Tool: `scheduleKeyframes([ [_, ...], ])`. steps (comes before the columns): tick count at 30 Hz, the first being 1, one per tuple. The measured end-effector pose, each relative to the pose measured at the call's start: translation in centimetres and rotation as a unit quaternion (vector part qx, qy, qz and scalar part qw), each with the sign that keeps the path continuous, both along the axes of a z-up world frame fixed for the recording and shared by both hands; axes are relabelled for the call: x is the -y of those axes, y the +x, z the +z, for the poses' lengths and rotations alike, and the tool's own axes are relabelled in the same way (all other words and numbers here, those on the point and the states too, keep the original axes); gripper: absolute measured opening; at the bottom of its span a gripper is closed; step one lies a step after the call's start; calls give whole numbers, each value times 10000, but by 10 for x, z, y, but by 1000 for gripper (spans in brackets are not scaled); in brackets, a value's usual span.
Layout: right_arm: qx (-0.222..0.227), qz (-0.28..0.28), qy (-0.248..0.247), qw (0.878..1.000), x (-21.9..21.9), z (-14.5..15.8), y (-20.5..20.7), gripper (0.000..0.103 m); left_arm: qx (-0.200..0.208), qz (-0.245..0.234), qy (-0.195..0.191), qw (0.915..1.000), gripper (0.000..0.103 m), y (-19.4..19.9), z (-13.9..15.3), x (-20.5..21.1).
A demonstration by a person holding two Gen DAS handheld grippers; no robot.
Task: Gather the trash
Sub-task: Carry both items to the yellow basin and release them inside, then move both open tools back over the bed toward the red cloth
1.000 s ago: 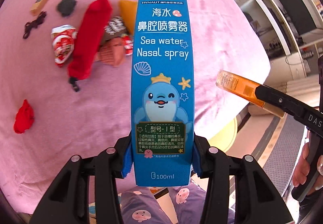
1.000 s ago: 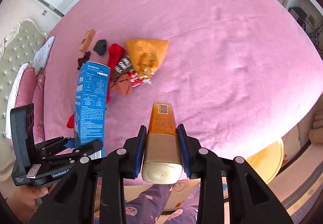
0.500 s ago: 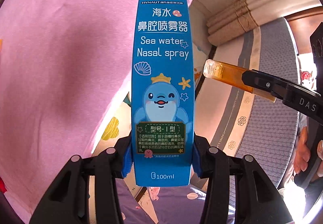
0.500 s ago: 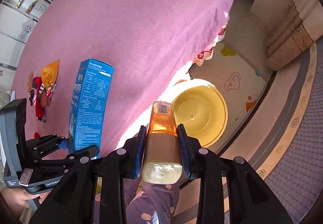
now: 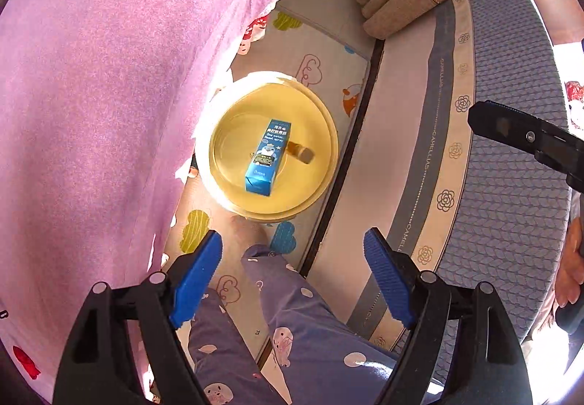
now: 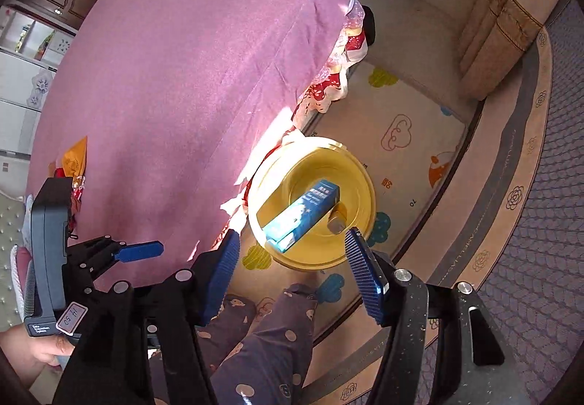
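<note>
Our left gripper (image 5: 292,259) and right gripper (image 6: 292,270) hang with fingers spreading apart, nothing between them. Below, the blue nasal spray box (image 5: 269,157) lies in the yellow basin (image 5: 233,113) on the floor mat, against the amber bottle (image 5: 301,151), which the box half hides. Only the right wrist view shows the leftover trash (image 6: 75,164) on the pink bed (image 6: 182,58). A second ago we gripped both items.

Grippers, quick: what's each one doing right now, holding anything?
Left gripper: jaws opening, nothing between them.
Right gripper: jaws opening, nothing between them.
</note>
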State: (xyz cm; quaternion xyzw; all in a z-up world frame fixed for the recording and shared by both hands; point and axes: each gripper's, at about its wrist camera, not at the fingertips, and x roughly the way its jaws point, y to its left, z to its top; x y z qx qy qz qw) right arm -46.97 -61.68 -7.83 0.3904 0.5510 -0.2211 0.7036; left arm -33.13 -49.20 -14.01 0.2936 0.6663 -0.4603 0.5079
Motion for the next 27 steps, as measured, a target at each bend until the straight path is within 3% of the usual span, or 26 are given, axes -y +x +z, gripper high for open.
scheduleKeyframes([
  [9,116,386,7,9992,-12,8,36,58,227,523,-187,9982,80,26,22,-14],
  [16,268,927,-110,9953,-46,29,91,58,413,1082,-391,9925,80,66,43,-52],
  [22,434,1542,-144,9870,-93,46,158,58,556,1720,-491,9823,80,113,56,-108],
  [27,574,2149,-114,9749,-147,56,218,58,699,2383,-495,9674,80,156,65,-170],
])
